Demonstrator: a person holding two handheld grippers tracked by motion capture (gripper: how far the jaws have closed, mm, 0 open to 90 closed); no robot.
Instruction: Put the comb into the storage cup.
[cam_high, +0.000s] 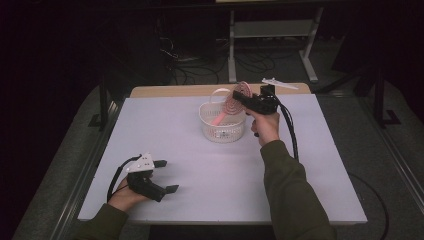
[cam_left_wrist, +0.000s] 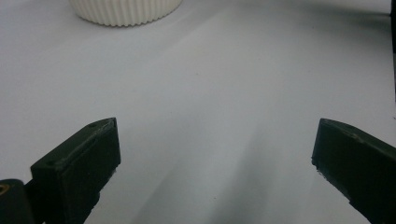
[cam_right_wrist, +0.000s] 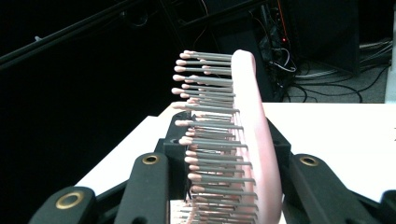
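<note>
A pink hairbrush (cam_high: 233, 100) with grey, pink-tipped bristles (cam_right_wrist: 210, 140) hangs above a white slotted basket (cam_high: 222, 131), its handle slanting down into the basket. My right gripper (cam_high: 239, 99) is shut on the brush's head, one black jaw against the bristle side and one against the back (cam_right_wrist: 261, 140). Near the table's front left, my left gripper (cam_high: 171, 176) lies low over the white table top (cam_high: 200, 175), open with nothing between its fingers (cam_left_wrist: 79, 163). The basket's ribbed wall (cam_left_wrist: 126, 11) lies far ahead in the left gripper view.
A white plastic piece (cam_high: 280, 83) lies on the wooden strip (cam_high: 175, 91) along the table's far edge. Behind it stand a metal desk frame (cam_high: 270, 30) and cables on the dark floor. The right gripper's cable (cam_high: 290, 130) trails past the sleeve.
</note>
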